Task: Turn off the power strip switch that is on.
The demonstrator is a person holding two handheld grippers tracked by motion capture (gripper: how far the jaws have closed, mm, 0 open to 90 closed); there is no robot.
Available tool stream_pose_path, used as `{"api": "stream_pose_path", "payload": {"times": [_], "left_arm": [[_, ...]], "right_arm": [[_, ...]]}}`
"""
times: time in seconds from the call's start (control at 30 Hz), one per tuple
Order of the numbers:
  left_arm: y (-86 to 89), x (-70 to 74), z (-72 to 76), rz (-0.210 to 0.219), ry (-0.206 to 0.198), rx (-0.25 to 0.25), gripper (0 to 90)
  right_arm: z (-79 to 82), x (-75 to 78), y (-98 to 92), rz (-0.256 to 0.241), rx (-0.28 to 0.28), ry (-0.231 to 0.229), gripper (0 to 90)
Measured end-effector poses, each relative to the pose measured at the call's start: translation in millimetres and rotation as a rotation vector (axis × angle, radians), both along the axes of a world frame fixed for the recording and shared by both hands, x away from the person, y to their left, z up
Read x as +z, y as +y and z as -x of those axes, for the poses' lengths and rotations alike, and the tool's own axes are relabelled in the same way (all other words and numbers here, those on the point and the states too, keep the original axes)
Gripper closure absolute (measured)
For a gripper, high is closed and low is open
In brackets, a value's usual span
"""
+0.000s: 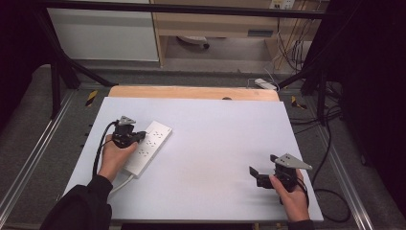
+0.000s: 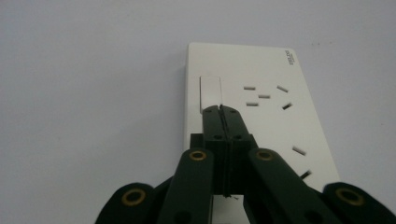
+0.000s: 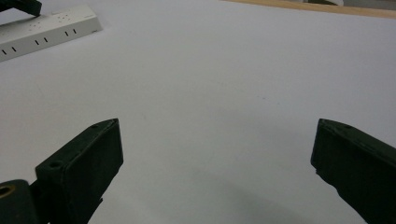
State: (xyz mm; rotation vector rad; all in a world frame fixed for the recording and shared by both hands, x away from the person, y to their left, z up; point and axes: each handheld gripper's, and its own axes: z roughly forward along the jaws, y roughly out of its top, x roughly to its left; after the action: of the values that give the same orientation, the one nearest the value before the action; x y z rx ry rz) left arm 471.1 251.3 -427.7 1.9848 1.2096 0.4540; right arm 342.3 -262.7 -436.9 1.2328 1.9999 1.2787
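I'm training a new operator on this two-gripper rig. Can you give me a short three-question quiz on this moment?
1. True or false: the left gripper has its fingers pressed together, tips at the rocker switch of the white power strip.
2. The right gripper is: A) shut on a plug, B) open over bare table, C) resting on the strip.
3. Fill in: the strip's white cable leaves its end ____ the person.

Key: 1 true; 2 B; 3 nearest.
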Motion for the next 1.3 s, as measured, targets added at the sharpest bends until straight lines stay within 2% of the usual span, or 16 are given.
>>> {"api": "stream_pose_path", "payload": {"times": [0.23, 0.53, 1.3], "left_arm": [[0.4, -0.4, -0.5, 0.002, 0.000, -0.003, 90.0], [-3.3, 0.1, -2.8, -0.023, 0.011, -0.005, 90.0], [-2.7, 3.6, -1.9, -0.002, -0.015, 0.001, 90.0]], "right_arm": [[0.1, 0.0, 0.3, 0.000, 0.001, 0.001, 2.7], [-0.1, -0.1, 0.2, -0.001, 0.001, 0.001, 2.7], [-0.2, -0.1, 0.2, -0.002, 0.001, 0.002, 2.7]]}}
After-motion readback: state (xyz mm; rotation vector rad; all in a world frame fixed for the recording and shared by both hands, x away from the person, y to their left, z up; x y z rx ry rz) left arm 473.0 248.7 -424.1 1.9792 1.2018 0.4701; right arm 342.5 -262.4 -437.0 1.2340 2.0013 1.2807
